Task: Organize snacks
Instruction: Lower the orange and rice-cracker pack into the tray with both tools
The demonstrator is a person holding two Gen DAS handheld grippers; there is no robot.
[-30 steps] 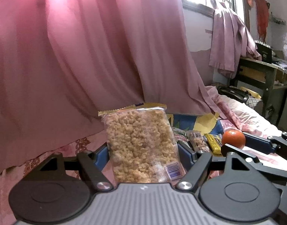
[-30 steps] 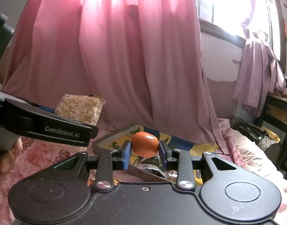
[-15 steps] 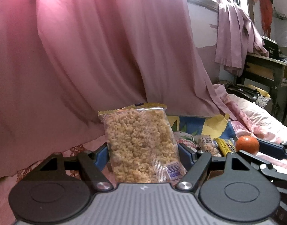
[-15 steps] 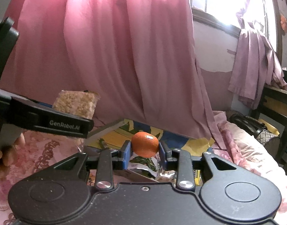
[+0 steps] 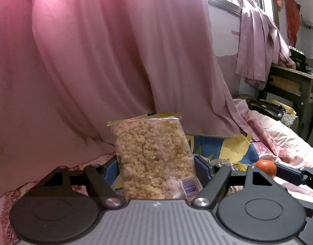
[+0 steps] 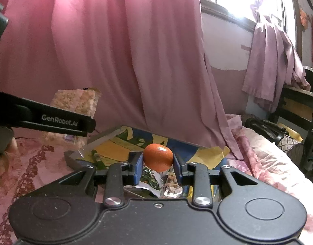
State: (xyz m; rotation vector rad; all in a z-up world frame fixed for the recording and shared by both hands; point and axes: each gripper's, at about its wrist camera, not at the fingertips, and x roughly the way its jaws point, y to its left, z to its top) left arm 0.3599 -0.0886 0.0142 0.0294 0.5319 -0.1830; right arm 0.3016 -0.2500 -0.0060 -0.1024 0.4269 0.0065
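1. Standing upright between the blue pads of the left gripper [image 5: 156, 169], a clear packet of puffed cereal [image 5: 154, 159] is clamped across its width, jaws set wide.
2. At 3 o'clock from it, the right gripper [image 6: 158, 164] pinches an orange [image 6: 158, 156], jaws drawn close.
3. Below both, at 6 o'clock, lies a tray [image 6: 107, 136] of wrapped snacks [image 6: 150, 177].
4. At 12 o'clock hangs a pink curtain [image 5: 95, 61].

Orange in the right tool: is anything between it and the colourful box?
Nothing visible blocks it. The right tool holds the orange over the open box, with only snack packets lying inside below.
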